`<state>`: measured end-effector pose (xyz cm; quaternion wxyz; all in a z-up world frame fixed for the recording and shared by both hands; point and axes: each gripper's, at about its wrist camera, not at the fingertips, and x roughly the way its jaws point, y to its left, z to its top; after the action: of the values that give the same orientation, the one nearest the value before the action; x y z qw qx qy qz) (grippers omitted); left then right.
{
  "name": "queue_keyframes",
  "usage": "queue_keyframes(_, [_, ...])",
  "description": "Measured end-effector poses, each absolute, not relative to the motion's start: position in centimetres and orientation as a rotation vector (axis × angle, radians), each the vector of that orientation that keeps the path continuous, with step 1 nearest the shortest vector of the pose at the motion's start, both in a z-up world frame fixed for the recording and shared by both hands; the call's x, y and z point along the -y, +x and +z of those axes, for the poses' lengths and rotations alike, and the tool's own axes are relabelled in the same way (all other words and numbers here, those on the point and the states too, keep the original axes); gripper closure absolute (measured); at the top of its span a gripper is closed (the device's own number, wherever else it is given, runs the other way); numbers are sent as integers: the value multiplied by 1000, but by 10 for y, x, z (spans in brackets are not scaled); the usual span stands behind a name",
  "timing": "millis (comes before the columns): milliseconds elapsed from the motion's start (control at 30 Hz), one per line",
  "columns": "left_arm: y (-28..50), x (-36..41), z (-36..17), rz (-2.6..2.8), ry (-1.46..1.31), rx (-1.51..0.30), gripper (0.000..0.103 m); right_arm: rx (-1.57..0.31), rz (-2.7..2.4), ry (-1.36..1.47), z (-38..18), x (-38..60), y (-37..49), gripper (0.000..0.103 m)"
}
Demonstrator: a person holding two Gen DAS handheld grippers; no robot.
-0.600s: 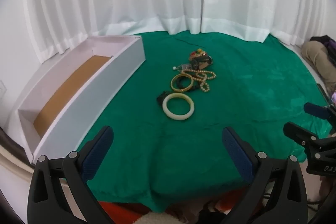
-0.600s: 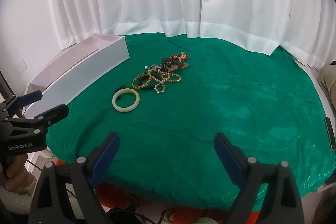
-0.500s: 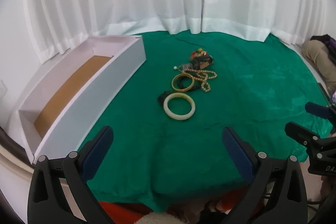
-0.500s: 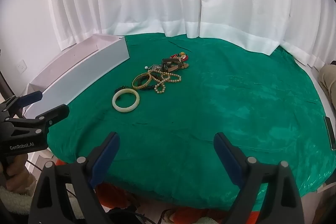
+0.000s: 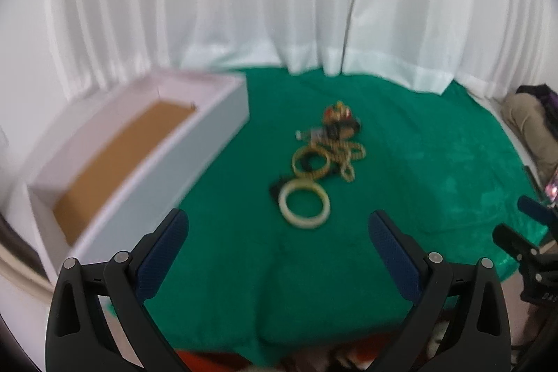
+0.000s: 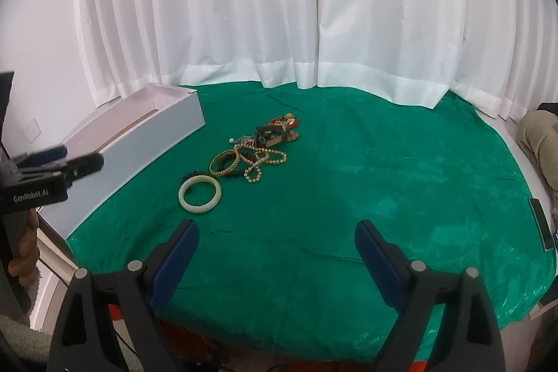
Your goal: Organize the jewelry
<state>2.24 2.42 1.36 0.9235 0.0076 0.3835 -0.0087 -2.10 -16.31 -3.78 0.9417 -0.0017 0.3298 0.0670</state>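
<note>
A heap of jewelry lies mid-cloth: a pale jade bangle [image 5: 304, 203] [image 6: 200, 193] nearest me, a gold bangle [image 5: 310, 161] [image 6: 225, 162], a pearl bead strand [image 5: 347, 156] [image 6: 259, 164] and a red-and-dark cluster [image 5: 340, 121] [image 6: 279, 128] behind. A long white box [image 5: 157, 159] [image 6: 139, 145] with a brown floor stands at the left. My left gripper [image 5: 278, 232] is open, short of the jade bangle, nothing between its pads. My right gripper [image 6: 277, 244] is open over bare cloth, right of the bangle.
A green cloth [image 5: 418, 169] [image 6: 383, 183] covers the round table, with white curtains [image 6: 279, 6] behind. A person's leg in tan trousers [image 6: 540, 142] shows at the right edge. A dark phone [image 6: 540, 222] lies near the cloth's right rim.
The left gripper has moved forward toward the jewelry, whose view is now blurred and closer. The right gripper has shifted only slightly.
</note>
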Motion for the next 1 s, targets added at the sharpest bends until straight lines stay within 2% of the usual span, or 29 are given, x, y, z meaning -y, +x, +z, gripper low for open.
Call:
queue_keyframes(67, [20, -22, 2, -17, 59, -847, 0, -674, 150, 1, -41, 163, -20, 10])
queue_keyframes(233, [11, -8, -12, -10, 165, -861, 0, -687, 151, 5, -45, 163, -19, 10])
queue_keyframes(467, [9, -7, 2, -82, 91, -796, 0, -677, 142, 3, -46, 164, -23, 10])
queue_keyframes(1000, [10, -10, -1, -67, 51, -792, 0, -693, 142, 7, -50, 165, -22, 10])
